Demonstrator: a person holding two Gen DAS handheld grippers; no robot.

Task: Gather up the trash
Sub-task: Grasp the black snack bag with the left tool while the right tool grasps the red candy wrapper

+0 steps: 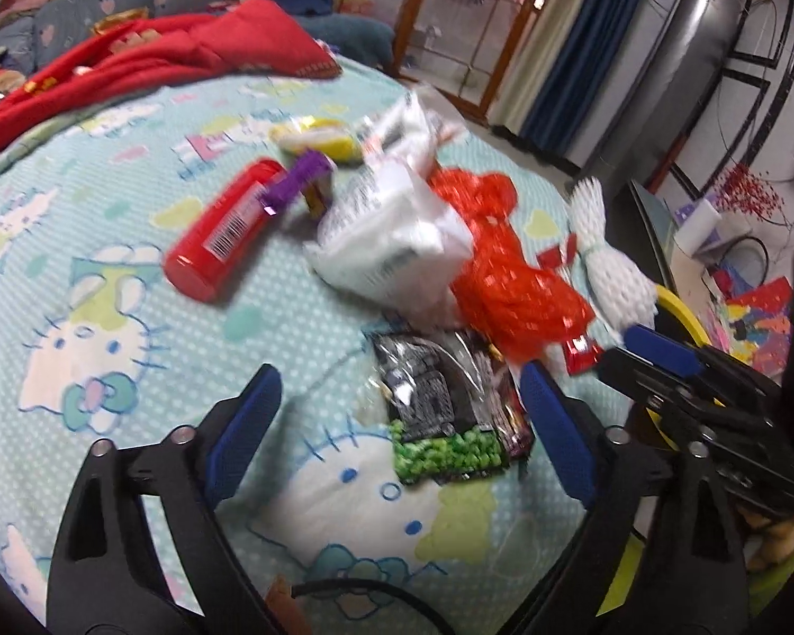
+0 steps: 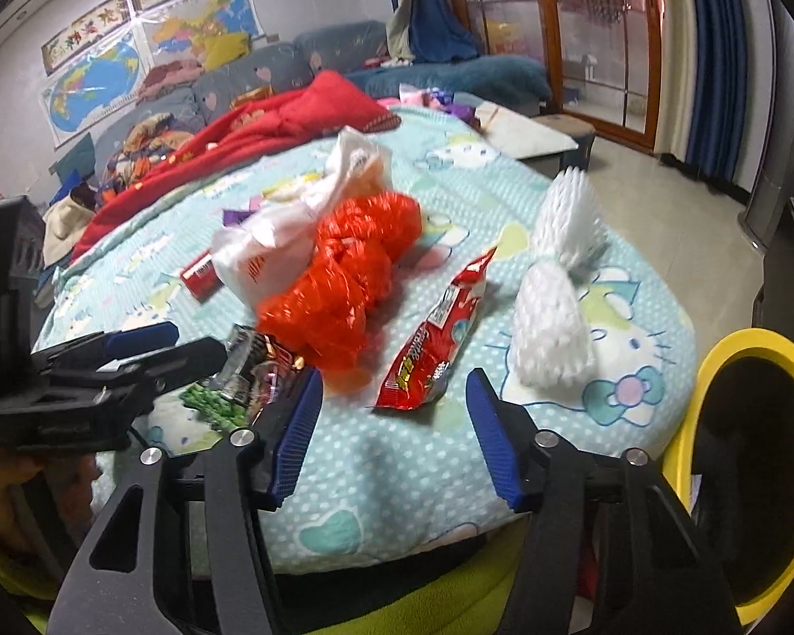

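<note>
Hovering: both grippers spread wide, nothing held. Right gripper [image 2: 394, 436] sits just near of the red snack wrapper [image 2: 436, 341], flat on the bedspread [image 2: 407, 481]. Left gripper [image 1: 399, 434] frames the black-green snack packet [image 1: 442, 407]. Both look light, thin, crinkly, slick; pinch a free edge or across the middle. Yellow bin [image 2: 714, 365] is at right.

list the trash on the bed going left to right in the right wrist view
red can → white plastic bag → orange mesh net → red snack wrapper → white foam net → yellow bin
</note>
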